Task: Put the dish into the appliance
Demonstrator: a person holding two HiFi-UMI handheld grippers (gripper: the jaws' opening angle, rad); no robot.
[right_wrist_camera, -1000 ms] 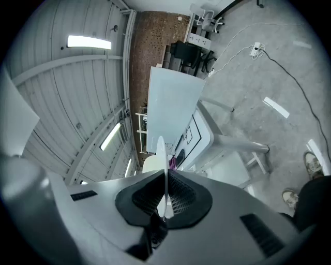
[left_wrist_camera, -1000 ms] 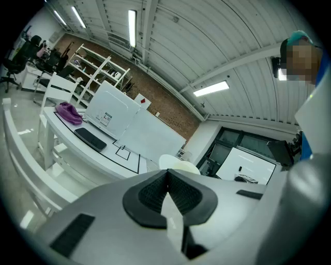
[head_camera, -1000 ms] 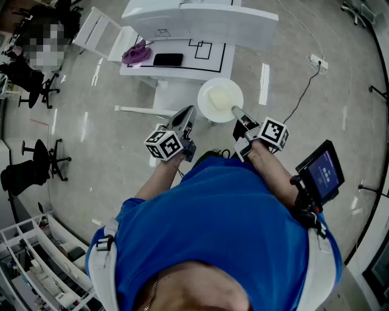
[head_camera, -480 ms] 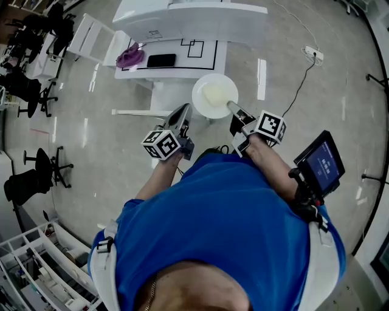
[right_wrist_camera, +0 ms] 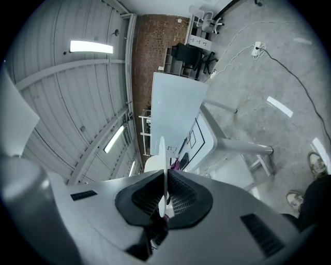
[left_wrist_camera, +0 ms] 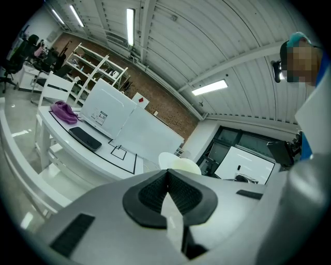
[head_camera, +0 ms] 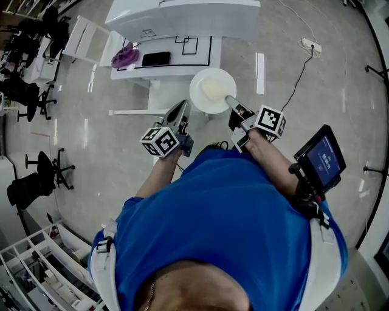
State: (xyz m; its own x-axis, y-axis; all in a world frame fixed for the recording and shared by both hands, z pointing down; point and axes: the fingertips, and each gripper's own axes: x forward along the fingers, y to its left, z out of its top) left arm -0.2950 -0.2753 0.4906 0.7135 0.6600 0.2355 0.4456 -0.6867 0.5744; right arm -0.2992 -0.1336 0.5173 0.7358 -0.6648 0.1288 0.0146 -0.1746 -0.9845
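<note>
1. White round dish point(head_camera: 211, 91) is in the air short of the bench, its rim pinched between the nearly closed jaws of my right tool point(head_camera: 231, 103).
2. Straight ahead, beyond the dish, the white box-shaped appliance point(head_camera: 200, 15) stands on the white bench point(head_camera: 182, 64).
3. My left tool point(head_camera: 181, 111) is closed on nothing, just beside the dish; the carry looks like the right's.

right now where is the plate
In the head view the plate is upper middle, held by its rim in the jaws of the right gripper, in the air near the white table.
</note>
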